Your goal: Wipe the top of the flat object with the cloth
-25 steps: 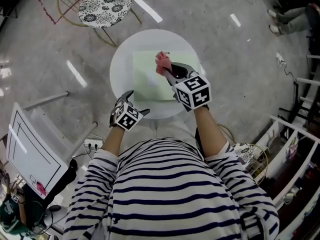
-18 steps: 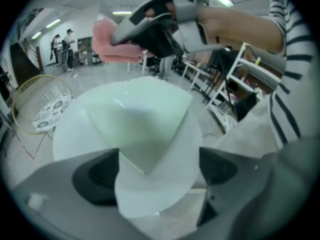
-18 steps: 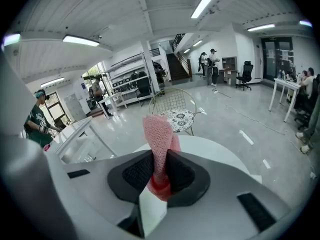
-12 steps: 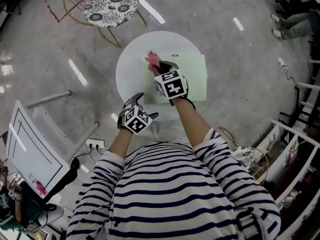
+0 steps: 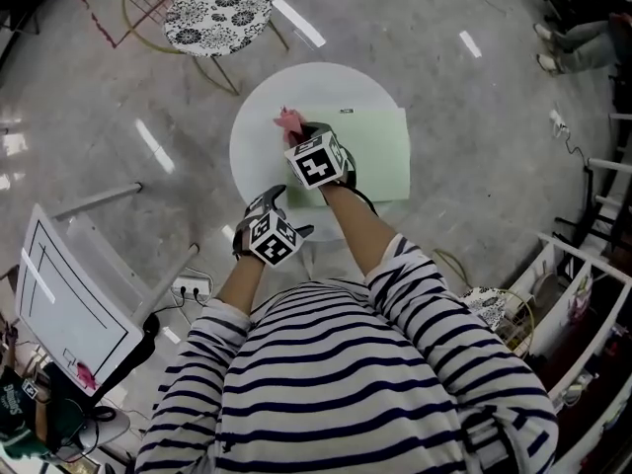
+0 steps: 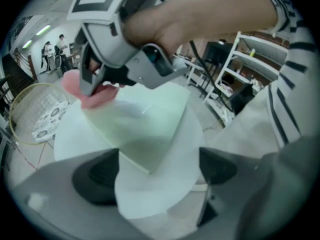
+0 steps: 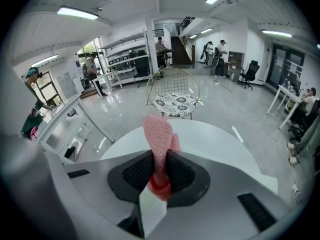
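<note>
A pale green flat board (image 5: pixel 380 156) lies on the round white table (image 5: pixel 257 117), reaching past the table's right rim. My right gripper (image 5: pixel 301 133) is shut on a pink cloth (image 5: pixel 289 119) at the board's far left edge. In the right gripper view the cloth (image 7: pixel 159 129) stands up between the closed jaws of the right gripper (image 7: pixel 159 171), over the white tabletop (image 7: pixel 210 144). My left gripper (image 5: pixel 272 200) hovers open at the table's near edge. Its own view shows the left gripper (image 6: pixel 160 171) with jaws wide apart around the board's near corner (image 6: pixel 145 144), touching nothing, and the cloth (image 6: pixel 87 91) beyond.
A wire chair with a floral cushion (image 5: pixel 219 8) stands beyond the table. A white panel (image 5: pixel 59 304) and a power strip (image 5: pixel 183 286) are on the floor to the left. White shelving (image 5: pixel 583 294) stands at the right. Several people are far off in the right gripper view.
My right gripper has carried the cloth leftward over the board, from about its middle to its left edge. The left gripper has stayed at the table's near edge.
</note>
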The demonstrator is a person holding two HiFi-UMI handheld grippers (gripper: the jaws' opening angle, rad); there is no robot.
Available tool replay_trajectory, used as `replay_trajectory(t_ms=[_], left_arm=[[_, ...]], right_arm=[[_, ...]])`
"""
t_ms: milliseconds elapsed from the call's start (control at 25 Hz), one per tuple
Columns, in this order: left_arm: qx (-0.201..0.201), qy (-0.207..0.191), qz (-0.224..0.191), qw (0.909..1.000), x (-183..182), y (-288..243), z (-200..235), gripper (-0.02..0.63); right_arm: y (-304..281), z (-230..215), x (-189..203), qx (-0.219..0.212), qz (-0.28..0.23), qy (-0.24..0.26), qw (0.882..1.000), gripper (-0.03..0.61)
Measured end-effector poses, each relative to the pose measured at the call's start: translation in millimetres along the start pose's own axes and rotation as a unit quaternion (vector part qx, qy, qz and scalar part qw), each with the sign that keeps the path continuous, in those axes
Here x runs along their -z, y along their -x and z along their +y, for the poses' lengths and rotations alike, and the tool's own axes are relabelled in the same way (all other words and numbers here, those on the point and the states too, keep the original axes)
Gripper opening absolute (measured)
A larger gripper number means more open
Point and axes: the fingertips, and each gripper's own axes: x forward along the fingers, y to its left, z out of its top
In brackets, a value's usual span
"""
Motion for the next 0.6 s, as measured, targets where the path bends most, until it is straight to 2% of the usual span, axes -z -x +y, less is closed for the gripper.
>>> replay_trajectory(t_ms=[360,600], left_arm=[[0.011,-0.006,0.017,0.9998,3.1,-1.1,3.4,0.486],[0.014,-0.009,0.025,0.9996,6.0,-4.2,3.6,0.486]], right_arm=[[-5.9,-11.0,8.2,-0.001,0.024,-0.006,1.000,0.058],[1.2,-29.8,17.8,0.014,0.026,-0.017,0.999,0.058]])
